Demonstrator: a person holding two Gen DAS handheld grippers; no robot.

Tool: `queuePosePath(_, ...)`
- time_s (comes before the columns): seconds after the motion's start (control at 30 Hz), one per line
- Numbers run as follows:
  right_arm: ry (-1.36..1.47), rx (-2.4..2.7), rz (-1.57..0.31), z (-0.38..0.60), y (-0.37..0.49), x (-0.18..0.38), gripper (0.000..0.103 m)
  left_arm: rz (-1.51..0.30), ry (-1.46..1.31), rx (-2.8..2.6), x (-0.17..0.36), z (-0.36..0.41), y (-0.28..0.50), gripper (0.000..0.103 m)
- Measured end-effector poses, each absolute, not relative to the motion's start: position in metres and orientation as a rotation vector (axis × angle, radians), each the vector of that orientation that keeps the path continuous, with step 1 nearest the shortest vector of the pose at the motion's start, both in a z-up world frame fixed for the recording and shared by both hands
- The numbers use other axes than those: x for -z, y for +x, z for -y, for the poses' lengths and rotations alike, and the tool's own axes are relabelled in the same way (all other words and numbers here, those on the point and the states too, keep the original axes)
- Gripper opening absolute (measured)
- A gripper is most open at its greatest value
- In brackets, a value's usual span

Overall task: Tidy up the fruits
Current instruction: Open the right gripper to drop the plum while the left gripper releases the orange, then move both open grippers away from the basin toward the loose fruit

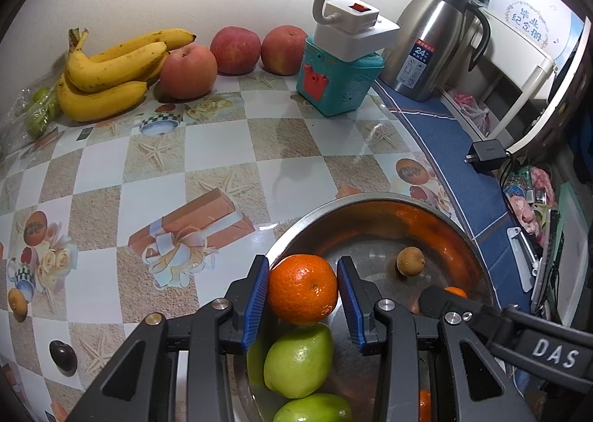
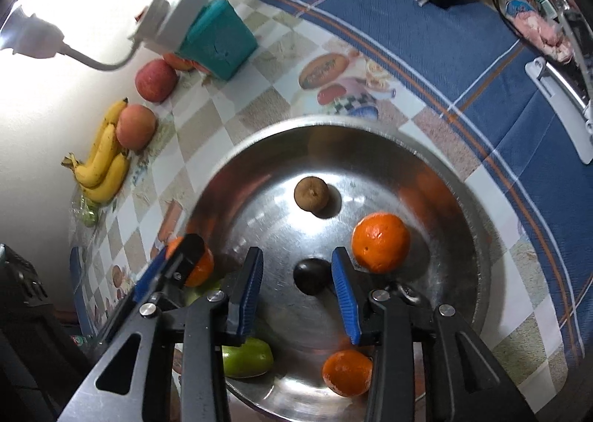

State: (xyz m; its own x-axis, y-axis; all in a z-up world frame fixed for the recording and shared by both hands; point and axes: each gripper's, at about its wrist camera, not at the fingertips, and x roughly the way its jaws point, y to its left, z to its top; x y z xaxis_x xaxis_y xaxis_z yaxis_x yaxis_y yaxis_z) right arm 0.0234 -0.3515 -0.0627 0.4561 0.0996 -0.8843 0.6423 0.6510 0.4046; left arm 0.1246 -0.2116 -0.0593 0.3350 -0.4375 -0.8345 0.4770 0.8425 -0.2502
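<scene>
Both grippers [image 1: 302, 305] [image 2: 296, 296] are black, with 2 ribbed blue pads [image 1: 255, 305], silver screws and "DAS" lettering.

Three oranges: one [image 2: 380, 242] on the right of the bowl [image 2: 470, 236], one [image 2: 346, 372] at its near edge, one [image 1: 302, 288] between the left tool's pads. Two green fruits [image 1: 298, 361] [image 1: 313, 408] in the bowl. One small brown fruit [image 2: 311, 192] and one dark round fruit [image 2: 311, 275] there too. One bowl. By the wall, three apples [image 1: 188, 70] [image 1: 235, 49] [image 1: 284, 49] and one bunch of three bananas [image 1: 111, 72]. One flask [image 1: 431, 40]. One teal box [image 1: 337, 83]. One charger [image 1: 487, 155].
</scene>
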Motion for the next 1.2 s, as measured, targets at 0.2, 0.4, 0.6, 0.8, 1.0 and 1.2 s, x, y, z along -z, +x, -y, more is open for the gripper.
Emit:
queuePosePath(0.2, 0.827, 0.384, -1.058, 0.352, 0.023, 0.059, 0.039, -1.083, 0.035, 0.600, 0.060, 0.211, 0.125, 0.041)
queuePosePath(0.4, 0.834, 0.387, -1.063, 0.352, 0.022, 0.062, 0.039, -1.089, 0.033, 0.615, 0.060, 0.213, 0.125, 0.042)
queuePosePath(0.6, 0.834, 0.386, -1.062, 0.352, 0.023, 0.062, 0.039, -1.096, 0.034, 0.615, 0.059, 0.213, 0.124, 0.042)
queuePosePath(0.8, 0.832, 0.381, -1.047, 0.352, 0.022, 0.057, 0.039, -1.093, 0.052, 0.607, 0.052, 0.213, 0.121, 0.042)
queuePosePath(1.0, 0.826, 0.376, -1.027, 0.352, 0.020, 0.050, 0.039, -1.107, 0.080, 0.550, 0.045, 0.209, 0.122, 0.042)
queuePosePath(1.2, 0.822, 0.371, -1.045, 0.351, 0.022, 0.054, 0.039, -1.163, 0.072, 0.432, 0.054, 0.190, 0.129, 0.042)
